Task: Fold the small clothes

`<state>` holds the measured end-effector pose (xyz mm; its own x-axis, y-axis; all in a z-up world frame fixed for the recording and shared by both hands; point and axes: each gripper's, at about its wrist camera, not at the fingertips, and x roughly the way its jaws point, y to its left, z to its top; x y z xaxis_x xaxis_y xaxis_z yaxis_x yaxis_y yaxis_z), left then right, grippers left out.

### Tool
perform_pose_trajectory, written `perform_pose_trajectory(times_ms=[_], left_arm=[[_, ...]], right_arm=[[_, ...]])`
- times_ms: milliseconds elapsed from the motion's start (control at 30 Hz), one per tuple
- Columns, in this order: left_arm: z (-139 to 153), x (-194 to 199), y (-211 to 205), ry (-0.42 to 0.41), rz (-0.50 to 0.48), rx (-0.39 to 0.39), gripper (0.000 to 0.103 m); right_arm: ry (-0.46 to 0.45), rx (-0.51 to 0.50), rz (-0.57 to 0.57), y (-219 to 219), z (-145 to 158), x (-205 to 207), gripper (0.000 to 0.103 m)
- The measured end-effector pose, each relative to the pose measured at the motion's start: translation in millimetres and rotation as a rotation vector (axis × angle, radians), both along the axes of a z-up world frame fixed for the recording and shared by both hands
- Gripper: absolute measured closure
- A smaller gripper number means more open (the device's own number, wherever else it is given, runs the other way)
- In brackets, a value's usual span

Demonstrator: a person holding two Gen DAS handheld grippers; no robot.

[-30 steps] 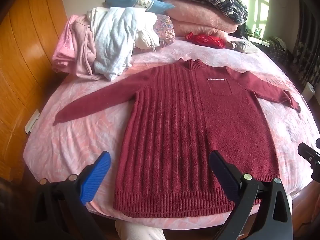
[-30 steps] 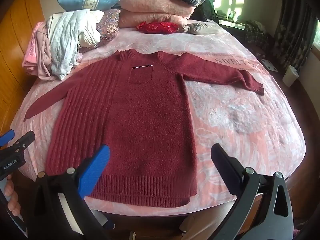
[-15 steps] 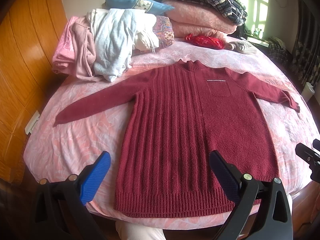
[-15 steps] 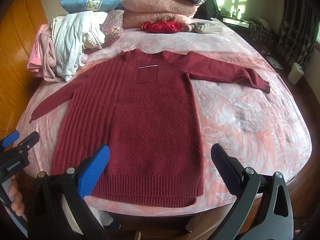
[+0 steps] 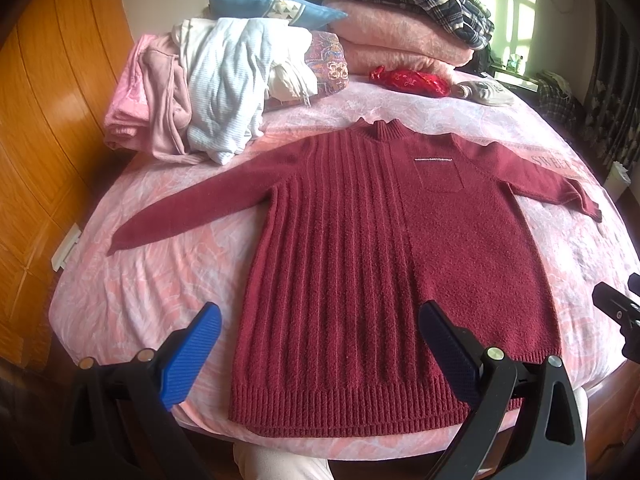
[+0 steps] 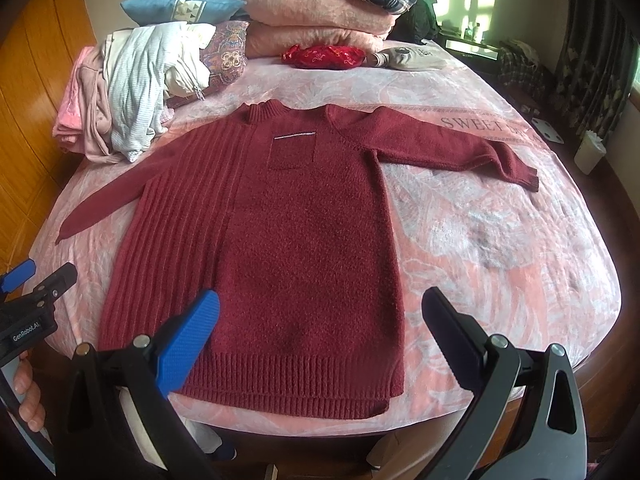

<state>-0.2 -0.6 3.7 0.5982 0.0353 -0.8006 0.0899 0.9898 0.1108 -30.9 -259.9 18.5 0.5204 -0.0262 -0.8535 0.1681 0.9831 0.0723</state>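
Our left gripper (image 5: 320, 350) hangs with fingers wide and empty above the sweater's (image 5: 400, 248) hem. Our right gripper (image 6: 320, 336) is spread just as wide, empty too, over the same hem. The sweater lies flat, front up, on the bed (image 6: 500, 248), sleeves out to both sides. Beyond its collar sit a clothes pile (image 5: 208, 88) and folded blankets (image 5: 400, 44).

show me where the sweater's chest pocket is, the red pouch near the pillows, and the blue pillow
chest pocket (image 6: 291, 153), right wrist view, centre of the pocket patch.
red pouch (image 6: 324, 56), right wrist view, middle of its patterned fabric.
blue pillow (image 5: 264, 6), left wrist view, middle of its blue face.
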Motion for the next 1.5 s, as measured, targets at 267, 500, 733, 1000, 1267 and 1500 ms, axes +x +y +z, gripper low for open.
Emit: perform_pose_trajectory(times_ms=[267, 500, 733, 1000, 1267, 1500], left_arm=[[-0.4, -0.1, 0.1, 0.000, 0.000, 0.001, 0.004], [-2.6, 0.1, -1.9, 0.002, -0.002, 0.004, 0.004], [-2.5, 0.2, -2.0, 0.002, -0.002, 0.006, 0.004], [-2.0, 0.7, -1.7, 0.002, -0.002, 0.005, 0.004], [-1.8, 0.8, -1.8, 0.003, -0.002, 0.007, 0.004], [-2.3, 0.5, -2.1, 0.003, -0.003, 0.006, 0.004]], right_arm=[[0.009, 0.004, -0.005, -1.7, -2.3, 1.1, 0.003], [0.008, 0.012, -0.006, -0.8, -2.7, 1.6, 0.003], [0.011, 0.008, -0.005, 0.2, -2.7, 2.6, 0.003], [0.010, 0.007, -0.002, 0.7, -2.7, 3.8, 0.003], [0.015, 0.010, -0.001, 1.1, -3.3, 6.2, 0.003], [0.021, 0.012, 0.001, 0.2, -5.5, 8.7, 0.003]])
